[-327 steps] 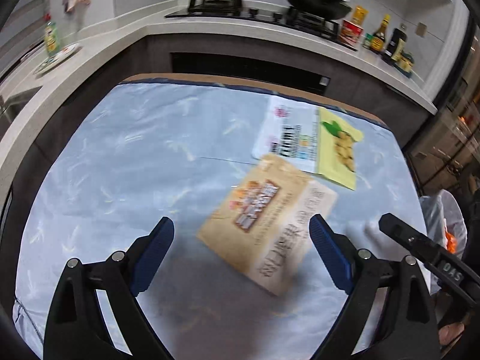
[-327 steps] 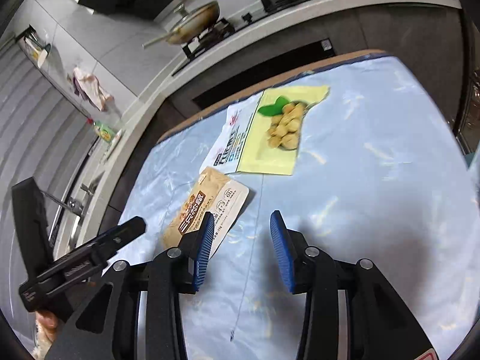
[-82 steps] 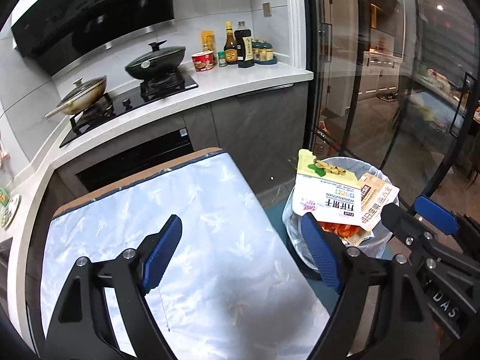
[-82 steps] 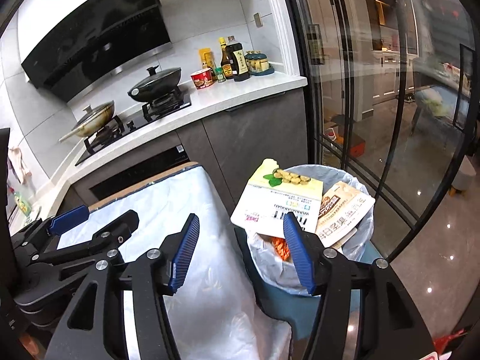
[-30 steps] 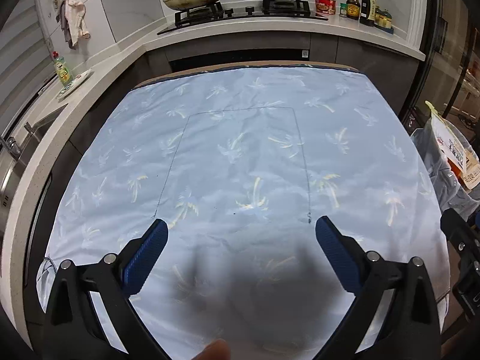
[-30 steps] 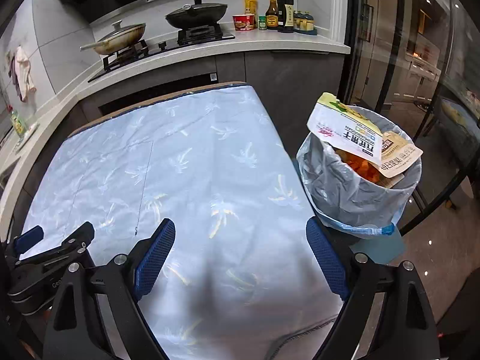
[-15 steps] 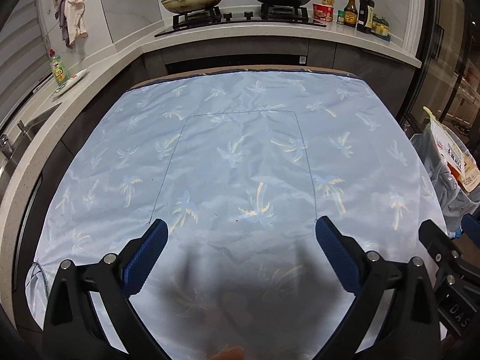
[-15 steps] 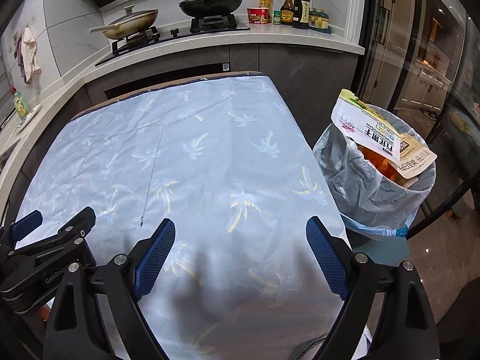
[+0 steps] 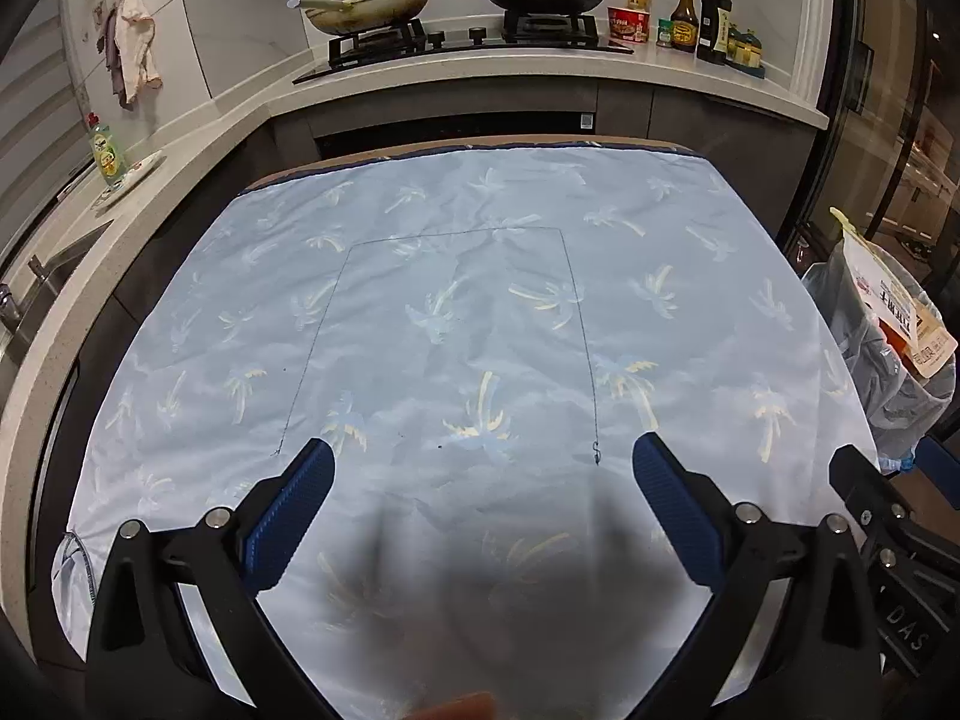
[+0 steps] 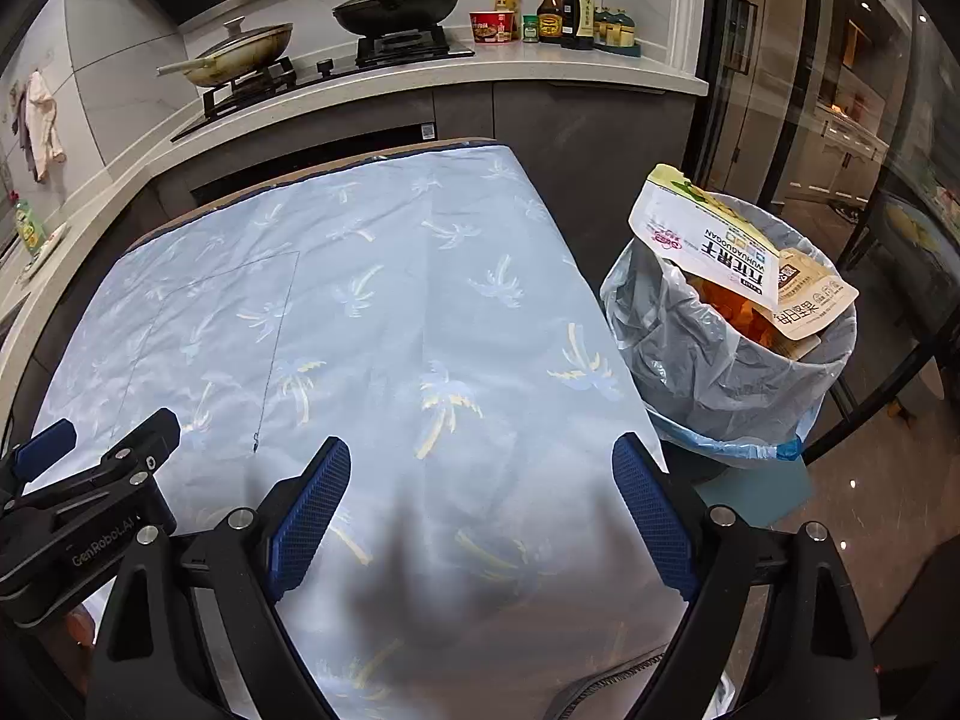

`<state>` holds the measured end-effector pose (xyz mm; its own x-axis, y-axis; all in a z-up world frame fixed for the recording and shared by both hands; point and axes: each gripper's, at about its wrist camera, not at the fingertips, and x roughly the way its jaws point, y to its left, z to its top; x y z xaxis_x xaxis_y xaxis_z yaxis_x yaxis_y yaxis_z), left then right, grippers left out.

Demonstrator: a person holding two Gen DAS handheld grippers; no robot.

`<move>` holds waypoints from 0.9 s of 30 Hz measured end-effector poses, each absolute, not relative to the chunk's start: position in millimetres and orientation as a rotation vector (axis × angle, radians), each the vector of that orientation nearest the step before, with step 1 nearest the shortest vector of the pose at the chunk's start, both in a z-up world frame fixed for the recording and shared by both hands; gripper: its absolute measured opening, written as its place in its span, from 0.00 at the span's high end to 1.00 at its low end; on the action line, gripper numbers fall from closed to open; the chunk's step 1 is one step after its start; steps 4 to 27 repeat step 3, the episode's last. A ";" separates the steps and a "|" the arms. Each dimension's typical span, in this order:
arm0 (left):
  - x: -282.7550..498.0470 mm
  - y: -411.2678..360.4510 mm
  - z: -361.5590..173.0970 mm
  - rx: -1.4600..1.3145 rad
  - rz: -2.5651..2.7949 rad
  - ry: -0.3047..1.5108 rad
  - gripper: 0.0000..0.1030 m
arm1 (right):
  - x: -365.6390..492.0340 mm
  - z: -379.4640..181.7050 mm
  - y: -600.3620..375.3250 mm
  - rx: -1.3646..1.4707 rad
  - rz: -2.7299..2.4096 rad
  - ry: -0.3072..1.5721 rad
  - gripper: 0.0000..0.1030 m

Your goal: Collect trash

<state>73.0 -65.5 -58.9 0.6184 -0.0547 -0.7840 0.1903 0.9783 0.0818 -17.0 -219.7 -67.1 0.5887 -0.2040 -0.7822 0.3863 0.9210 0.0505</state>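
A trash bin (image 10: 729, 360) lined with a grey bag stands on the floor right of the table. A white and yellow snack packet (image 10: 702, 240) and a beige packet (image 10: 813, 303) stick out of its top over orange scraps. The bin also shows at the right edge of the left wrist view (image 9: 888, 324). My left gripper (image 9: 483, 480) is open and empty over the near part of the table. My right gripper (image 10: 480, 483) is open and empty over the table's near right part, left of the bin. The table (image 9: 480, 300) has a light blue palm-print cloth with no trash on it.
A kitchen counter (image 9: 540, 60) with a stove, two pans, bottles and a cup runs behind the table. A dish soap bottle (image 9: 105, 150) stands on the left counter. Glass doors (image 10: 840, 90) are right of the bin. The other gripper shows at each view's edge.
Both grippers have drawn back slightly from the table and stay open. The packets that lay on the table earlier now sit in the bin.
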 end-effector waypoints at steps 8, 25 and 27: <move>71.0 -68.7 -60.2 0.178 -0.138 0.896 0.07 | -18.7 -66.5 -221.7 0.229 -0.353 0.875 0.17; 71.0 -68.7 -60.2 0.178 -0.138 0.896 0.07 | -18.7 -66.5 -221.7 0.229 -0.353 0.875 0.17; 71.0 -68.7 -60.2 0.178 -0.138 0.896 0.07 | -18.7 -66.5 -221.7 0.229 -0.353 0.875 0.17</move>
